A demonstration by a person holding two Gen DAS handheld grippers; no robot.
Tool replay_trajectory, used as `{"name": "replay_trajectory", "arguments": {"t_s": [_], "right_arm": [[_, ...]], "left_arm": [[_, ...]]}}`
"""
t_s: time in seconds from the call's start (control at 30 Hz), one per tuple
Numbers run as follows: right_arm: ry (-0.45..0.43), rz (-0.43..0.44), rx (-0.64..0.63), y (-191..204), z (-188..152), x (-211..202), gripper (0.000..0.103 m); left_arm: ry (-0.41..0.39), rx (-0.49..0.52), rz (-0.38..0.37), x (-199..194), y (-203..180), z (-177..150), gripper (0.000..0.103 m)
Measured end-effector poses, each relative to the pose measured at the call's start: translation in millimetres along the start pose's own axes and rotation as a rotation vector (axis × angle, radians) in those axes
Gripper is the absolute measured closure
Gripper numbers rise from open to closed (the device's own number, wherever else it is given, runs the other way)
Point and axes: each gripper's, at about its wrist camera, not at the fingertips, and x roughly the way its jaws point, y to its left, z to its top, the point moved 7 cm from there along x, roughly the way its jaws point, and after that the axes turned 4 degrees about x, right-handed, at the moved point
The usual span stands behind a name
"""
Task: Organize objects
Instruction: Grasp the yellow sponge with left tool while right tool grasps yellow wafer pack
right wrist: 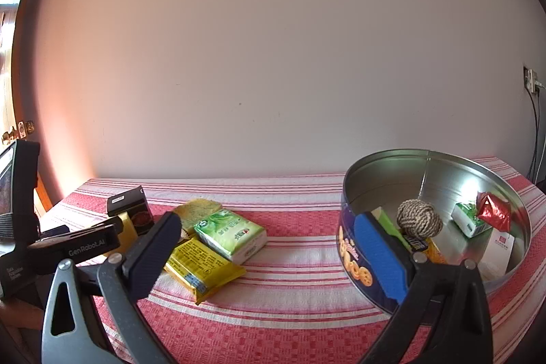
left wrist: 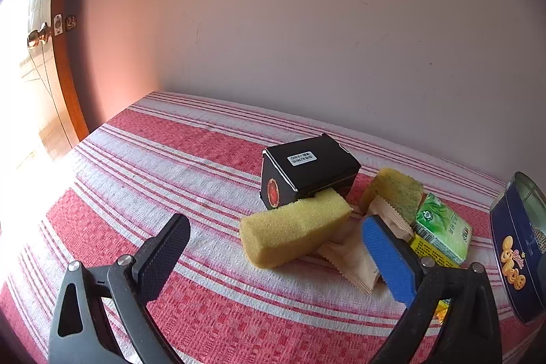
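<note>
My left tool [left wrist: 274,249] hung open, empty; the yellow sponge [left wrist: 293,227] lay dead ahead between its fingers, long axis crosswise.

1. "genrobot.ai" stands in pale letters on the side of the left gripper [right wrist: 87,243], seen from the right wrist view.
2. smaller pale print lower on the same gripper's body begins with "data"; the rest is too blurred to read.
3. the black box [left wrist: 309,173] bears a small white label with dark print, too small to read.
4. the yellow packet [right wrist: 201,265] and the green tissue pack [right wrist: 232,232] carry print that cannot be made out.
5. the blue cookie tin [right wrist: 355,265] has gold script, not legible.
</note>
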Motion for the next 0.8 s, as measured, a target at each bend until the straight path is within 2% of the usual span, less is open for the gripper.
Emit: {"name": "replay_trajectory", "arguments": {"t_s": [0.23,0.3,0.33,0.4,0.57,0.7,0.8], "right_arm": [[0.066,0.049,-0.018,16.5,-8.9,11.7,0.0],[0.087,0.059,-0.014,17.0,-10.1,14.8,0.0],[0.102,0.063,-0.011,17.3,-11.1,16.7,0.0],[0.134,0.067,-0.005,17.2,-13.7,20.9,0.0],[0.177,0.081,0.024,13.0,-19.5,25.7,0.0],[0.223,0.098,0.029,11.4,-25.0,28.3,0.0],[0.259,0.117,0.025,13.0,-29.3,31.5,0.0]], "left_arm": [[0.131,0.005,-0.017,39.6,-4.5,0.8,0.002],[0.164,-0.019,-0.05,45.5,-2.4,-4.0,0.016],[0.18,-0.036,-0.079,48.2,-1.2,-6.3,0.028],[0.164,-0.053,-0.132,42.8,-0.1,-8.6,0.043],[0.161,-0.043,-0.134,32.1,-2.9,-13.9,0.046],[0.155,-0.005,-0.075,10.4,0.3,-22.3,0.047],[0.136,-0.045,-0.104,-2.3,2.1,-22.2,0.047]]}}
